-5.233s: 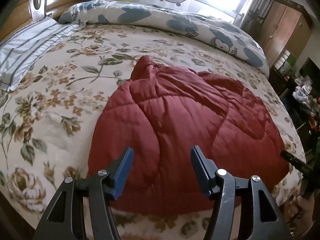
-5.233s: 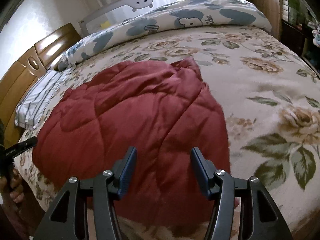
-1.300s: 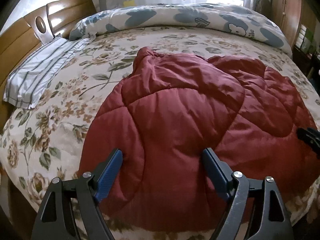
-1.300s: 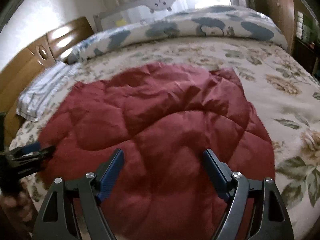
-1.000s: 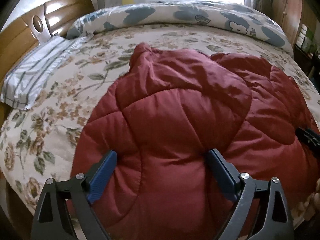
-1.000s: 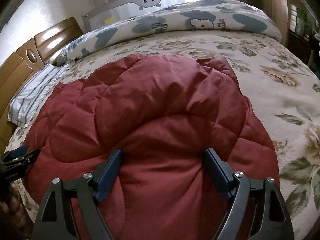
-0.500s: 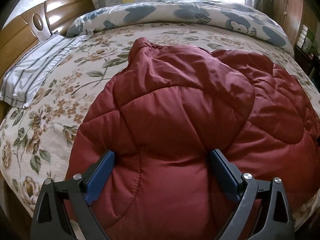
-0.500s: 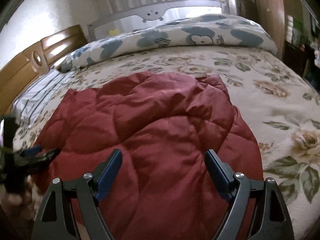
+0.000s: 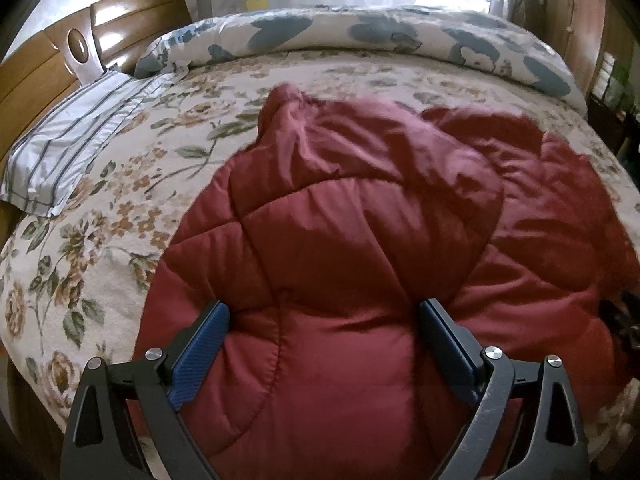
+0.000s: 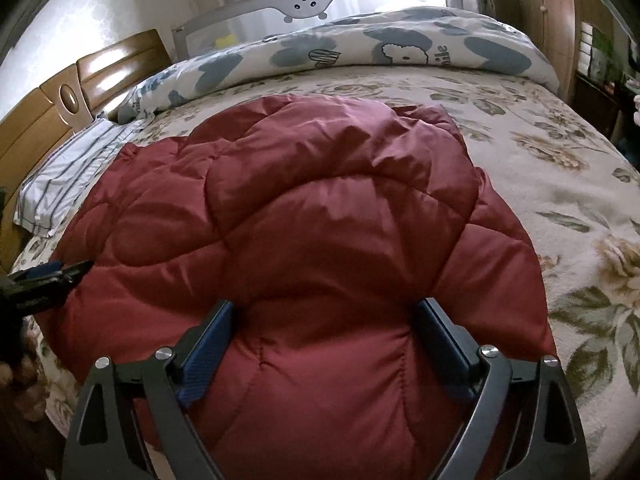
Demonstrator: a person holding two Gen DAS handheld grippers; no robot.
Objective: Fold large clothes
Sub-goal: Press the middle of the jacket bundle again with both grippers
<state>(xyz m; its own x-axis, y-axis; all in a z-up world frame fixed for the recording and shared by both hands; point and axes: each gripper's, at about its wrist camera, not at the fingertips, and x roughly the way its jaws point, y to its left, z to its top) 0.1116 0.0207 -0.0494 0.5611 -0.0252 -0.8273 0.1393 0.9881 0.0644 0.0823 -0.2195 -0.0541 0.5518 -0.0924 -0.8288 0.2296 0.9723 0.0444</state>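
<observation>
A dark red quilted jacket (image 9: 360, 232) lies spread on the floral bed (image 9: 120, 184); it also shows in the right wrist view (image 10: 320, 208). My left gripper (image 9: 324, 320) is wide open, with the jacket's near edge bulging up between its blue-padded fingers (image 9: 200, 340). My right gripper (image 10: 324, 320) is wide open too, with the near edge of the jacket between its fingers (image 10: 208, 340). The left gripper's tips (image 10: 52, 272) show at the left edge of the right wrist view, at the jacket's left side.
A rolled blue-patterned duvet (image 9: 360, 36) lies along the far side of the bed. A striped pillow (image 9: 68, 140) rests by the wooden headboard (image 9: 48, 64) on the left. A grey bed rail (image 10: 312, 0) stands behind. Wooden wardrobes (image 10: 548, 8) stand at the right.
Both grippers have opened wider and moved in low onto the jacket's near edge, so the fabric now bulges between the fingers of each.
</observation>
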